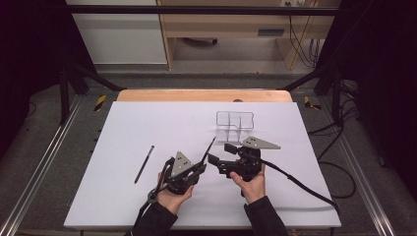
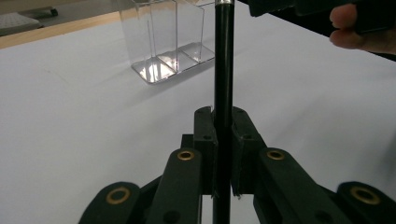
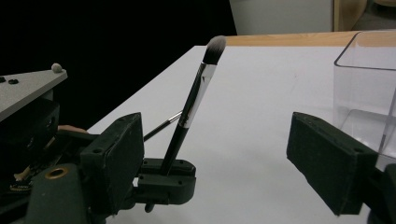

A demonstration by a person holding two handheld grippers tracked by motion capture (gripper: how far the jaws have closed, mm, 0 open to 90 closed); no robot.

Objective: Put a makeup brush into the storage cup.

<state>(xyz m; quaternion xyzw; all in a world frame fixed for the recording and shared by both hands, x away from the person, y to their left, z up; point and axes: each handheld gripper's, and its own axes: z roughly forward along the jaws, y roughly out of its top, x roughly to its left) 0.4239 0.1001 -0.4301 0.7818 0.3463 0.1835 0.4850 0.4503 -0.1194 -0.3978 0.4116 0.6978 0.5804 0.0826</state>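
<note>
A black makeup brush (image 1: 209,150) with a silver ferrule and a pale bristle tip stands tilted up off the table, and my left gripper (image 1: 200,169) is shut on its handle. The left gripper view has the jaws (image 2: 223,119) closed on the black handle (image 2: 223,70). Just right of it, my right gripper (image 1: 222,153) is open, with nothing between its jaws. In the right gripper view the brush (image 3: 194,105) rises between those wide-open jaws (image 3: 217,140). A clear plastic organizer (image 1: 235,123) with compartments stands beyond both grippers.
A second thin dark stick-like brush (image 1: 144,163) lies flat on the white table sheet (image 1: 147,123), left of my left gripper. The wooden table edge (image 1: 204,95) runs along the back. Black cables trail to the right, near the table's right edge.
</note>
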